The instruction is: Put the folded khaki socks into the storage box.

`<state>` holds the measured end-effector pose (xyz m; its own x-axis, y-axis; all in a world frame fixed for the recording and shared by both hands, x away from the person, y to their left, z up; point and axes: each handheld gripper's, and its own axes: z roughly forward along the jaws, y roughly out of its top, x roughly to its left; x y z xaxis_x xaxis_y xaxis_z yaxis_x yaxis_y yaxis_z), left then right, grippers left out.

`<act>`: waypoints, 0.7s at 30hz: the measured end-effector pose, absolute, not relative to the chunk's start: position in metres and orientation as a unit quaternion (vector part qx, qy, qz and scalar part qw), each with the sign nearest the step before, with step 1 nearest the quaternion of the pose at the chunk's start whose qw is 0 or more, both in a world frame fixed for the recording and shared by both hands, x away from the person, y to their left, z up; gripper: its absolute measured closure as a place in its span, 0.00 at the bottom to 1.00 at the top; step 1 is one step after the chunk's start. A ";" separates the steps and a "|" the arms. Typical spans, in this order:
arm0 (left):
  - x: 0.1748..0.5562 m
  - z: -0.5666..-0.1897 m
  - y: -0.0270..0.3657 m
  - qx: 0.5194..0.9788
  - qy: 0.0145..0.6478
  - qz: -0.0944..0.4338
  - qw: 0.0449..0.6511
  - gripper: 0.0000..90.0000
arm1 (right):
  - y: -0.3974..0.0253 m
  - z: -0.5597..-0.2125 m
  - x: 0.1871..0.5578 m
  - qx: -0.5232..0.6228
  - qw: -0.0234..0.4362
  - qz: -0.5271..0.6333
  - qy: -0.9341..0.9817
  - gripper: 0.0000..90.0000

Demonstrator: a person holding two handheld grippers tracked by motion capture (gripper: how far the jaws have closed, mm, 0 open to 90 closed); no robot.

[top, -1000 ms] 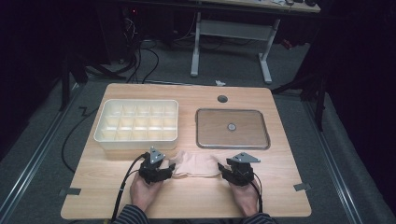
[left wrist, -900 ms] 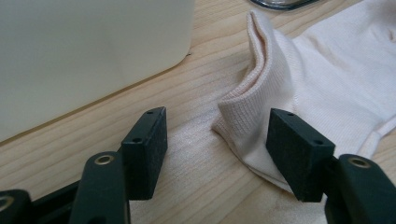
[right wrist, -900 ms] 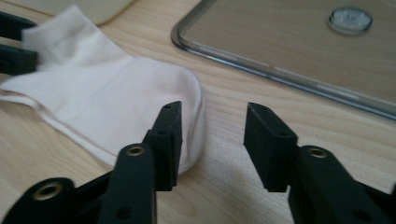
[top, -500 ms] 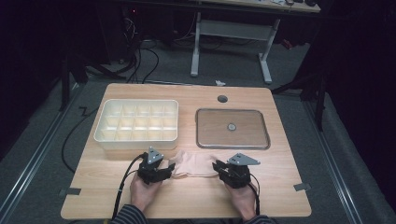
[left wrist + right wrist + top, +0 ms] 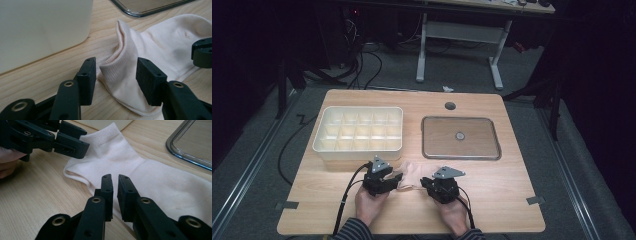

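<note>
Straddling sock (image 5: pixel 140 65) cuff — left jaws apart

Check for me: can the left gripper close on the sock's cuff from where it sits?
Probably yes: the left gripper is open with its jaws either side of the sock cuff, nothing between them.

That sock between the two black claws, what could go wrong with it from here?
The left gripper has its fingers wide open around the sock's ribbed cuff; if they close off-centre they might catch only one layer, or slip off.

The right gripper is nearly closed over the sock's edge. It may pinch just a thin fold, which could pull free when lifted.

The white divided bin and metal tray sit close behind, so a swinging sock might snag them.
</note>
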<state>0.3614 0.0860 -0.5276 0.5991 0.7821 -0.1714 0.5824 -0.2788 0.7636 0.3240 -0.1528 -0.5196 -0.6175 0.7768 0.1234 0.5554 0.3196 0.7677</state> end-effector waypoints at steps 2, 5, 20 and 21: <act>0.362 -0.528 0.086 0.791 0.432 0.120 0.417 0.58 | -0.151 -0.521 0.325 0.417 0.135 0.406 0.802 0.93; 0.362 -0.529 0.086 0.793 0.433 0.121 0.411 0.60 | -0.149 -0.524 0.326 0.416 0.135 0.401 0.805 0.93; 0.362 -0.533 0.086 0.800 0.427 0.124 0.403 0.75 | -0.143 -0.531 0.327 0.409 0.147 0.379 0.817 0.94; 0.363 -0.533 0.085 0.800 0.427 0.122 0.403 0.75 | -0.142 -0.531 0.326 0.407 0.150 0.379 0.817 0.94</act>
<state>0.3628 0.0855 -0.5328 0.6054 0.7819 -0.1488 0.5856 -0.3110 0.7486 0.3263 -0.1420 -0.5314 -0.6231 0.7796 0.0634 0.5523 0.3812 0.7414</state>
